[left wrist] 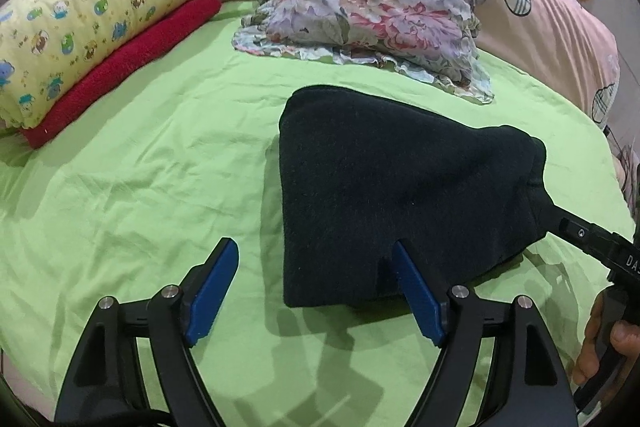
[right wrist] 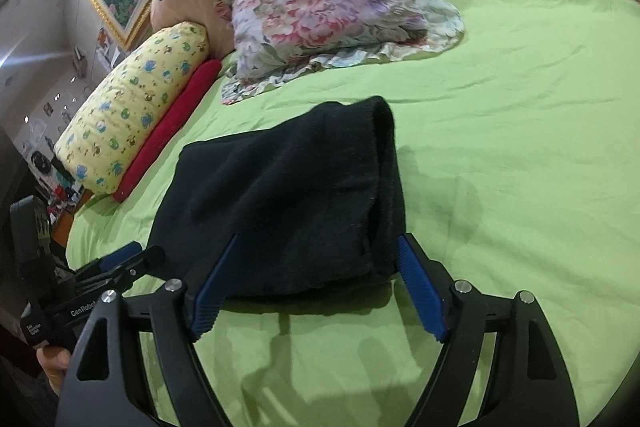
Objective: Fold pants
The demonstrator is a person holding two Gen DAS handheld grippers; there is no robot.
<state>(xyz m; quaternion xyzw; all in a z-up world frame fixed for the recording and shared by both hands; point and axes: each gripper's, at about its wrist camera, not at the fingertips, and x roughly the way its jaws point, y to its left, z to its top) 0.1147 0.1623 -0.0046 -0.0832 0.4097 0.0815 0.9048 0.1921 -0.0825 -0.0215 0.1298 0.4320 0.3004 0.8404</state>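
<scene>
**Folded pants on the bed, both jaws spread**

The black pants (left wrist: pixel 384 195) are seen as a compact folded bundle on the green bed sheet (left wrist: pixel 140 155), below the floral pillow (left wrist: pixel 360 15). The left gripper (left wrist: pixel 316 291) is held with jaws wide apart at the bundle's near edge, nothing clamped. The right gripper (right wrist: pixel 316 283) is likewise spread, its jaws straddling the near right corner without pinching it. The fold is judged nearly complete. A final fold or flattening press is likely called for; for either, the near edge must first be clamped squarely.
</scene>
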